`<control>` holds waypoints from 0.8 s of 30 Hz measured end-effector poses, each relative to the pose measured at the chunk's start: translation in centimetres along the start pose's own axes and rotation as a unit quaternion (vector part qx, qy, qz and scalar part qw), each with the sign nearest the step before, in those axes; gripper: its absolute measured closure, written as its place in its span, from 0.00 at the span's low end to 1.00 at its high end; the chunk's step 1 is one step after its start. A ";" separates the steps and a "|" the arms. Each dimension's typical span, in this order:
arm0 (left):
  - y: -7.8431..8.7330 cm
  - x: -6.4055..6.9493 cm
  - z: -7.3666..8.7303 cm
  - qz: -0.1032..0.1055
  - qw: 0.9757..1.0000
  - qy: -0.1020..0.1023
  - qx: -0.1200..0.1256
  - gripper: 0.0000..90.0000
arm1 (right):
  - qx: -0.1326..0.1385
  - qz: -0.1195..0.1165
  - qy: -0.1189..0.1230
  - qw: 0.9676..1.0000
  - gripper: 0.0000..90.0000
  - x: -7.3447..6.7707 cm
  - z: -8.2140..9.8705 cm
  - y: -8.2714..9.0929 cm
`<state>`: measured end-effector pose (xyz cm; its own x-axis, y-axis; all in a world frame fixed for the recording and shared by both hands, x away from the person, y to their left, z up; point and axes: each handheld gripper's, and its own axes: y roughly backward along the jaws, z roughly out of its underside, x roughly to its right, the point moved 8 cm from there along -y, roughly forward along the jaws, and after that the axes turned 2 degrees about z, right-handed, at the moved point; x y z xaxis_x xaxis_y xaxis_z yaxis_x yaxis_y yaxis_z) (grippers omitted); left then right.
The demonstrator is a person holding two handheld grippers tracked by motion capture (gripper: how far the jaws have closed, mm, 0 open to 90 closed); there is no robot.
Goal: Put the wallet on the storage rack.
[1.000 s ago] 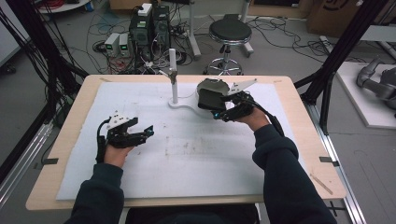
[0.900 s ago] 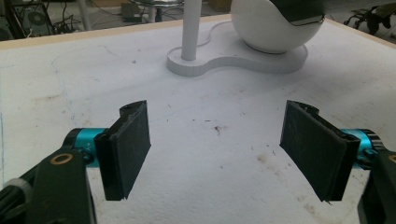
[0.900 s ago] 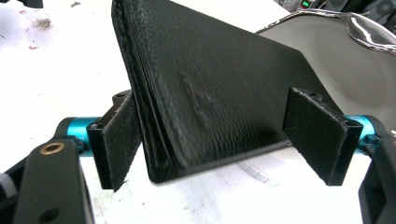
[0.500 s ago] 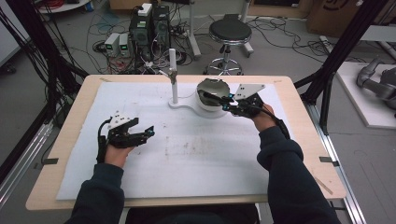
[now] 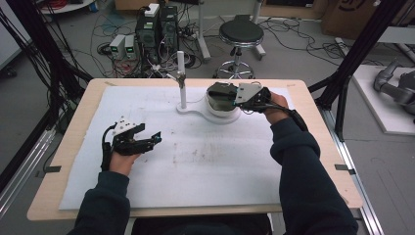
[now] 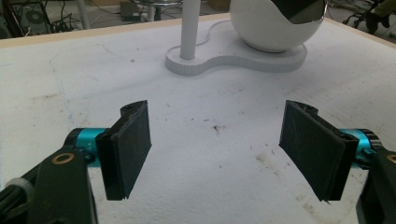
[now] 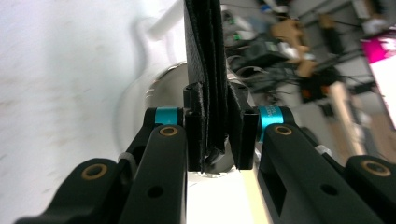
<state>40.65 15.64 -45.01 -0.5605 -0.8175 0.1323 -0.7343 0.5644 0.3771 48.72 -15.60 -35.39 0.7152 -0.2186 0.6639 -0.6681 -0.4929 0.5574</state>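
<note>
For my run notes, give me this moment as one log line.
right gripper: shut on dark pouch, lifting from white bowl | left gripper: open, idle over table

- Even, soft indoor light; faint shadows on the white mat (image 5: 205, 161).
- High view slightly soft.
- Right gripper view's background is motion-blurred.
- Glare on white bowl (image 6: 275, 23).

- The mat (image 5: 205, 161) lies on the table (image 5: 313, 112).
- The stand (image 5: 195, 108) is at the far middle of the mat, its post (image 5: 181, 81) on the left and the bowl (image 5: 219, 104) on the right.
- My left gripper (image 5: 147, 139) is at the near left, well apart from the stand.
- My right gripper (image 5: 234, 97) is over the bowl, with the cloth (image 7: 208, 70) between its jaws.
</note>
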 end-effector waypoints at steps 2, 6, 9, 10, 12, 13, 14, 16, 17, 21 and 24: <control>0.0 0.0 0.0 -0.001 1.000 0.000 0.001 0.27 | 0.005 -0.027 -0.007 1.000 0.86 -0.8 0.0 -0.4; 0.0 0.1 0.0 0.000 1.000 -0.001 0.001 0.27 | 0.019 -0.045 -0.058 0.997 0.83 -1.2 0.4 -0.5; 0.0 0.0 0.0 -0.001 1.000 -0.002 -0.001 0.27 | 0.024 -0.073 -0.117 0.990 0.77 -1.8 0.9 -0.5; 0.0 0.0 0.0 -0.001 1.000 -0.002 -0.001 0.27 | 0.031 -0.072 -0.133 0.988 0.76 -1.9 1.0 -0.5; 0.0 0.0 0.0 -0.002 1.000 -0.002 -0.001 0.27 | 0.043 -0.072 -0.163 0.983 0.76 -2.1 1.1 -0.6; 0.0 0.1 0.0 -0.001 1.000 -0.002 -0.001 0.27 | 0.046 -0.075 -0.174 0.981 0.77 -2.2 1.2 -0.7; 0.0 0.1 0.0 0.000 1.000 -0.003 0.000 0.27 | 0.047 -0.070 -0.179 0.980 0.78 -2.2 1.2 -0.7; 0.0 0.1 0.0 -0.001 1.000 -0.002 -0.001 0.27 | 0.047 -0.064 -0.188 0.979 0.79 -2.3 1.1 -0.7; 0.0 0.2 0.0 -0.001 1.000 -0.003 -0.001 0.27 | 0.052 -0.061 -0.187 0.979 0.79 -2.3 1.1 -0.8; 0.0 0.2 0.0 0.000 1.000 -0.004 0.000 0.27 | 0.061 -0.069 -0.208 0.974 0.78 -3.0 1.4 -0.9; 0.0 0.2 0.0 0.000 1.000 -0.003 0.000 0.27 | 0.059 -0.061 -0.213 0.973 0.74 -3.1 1.5 -0.8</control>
<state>40.55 15.45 -44.95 -0.5631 -0.8164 0.1277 -0.7336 0.5650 0.3776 47.35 -15.78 -38.57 0.8248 -0.4698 0.3145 -0.5624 -0.6251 0.5412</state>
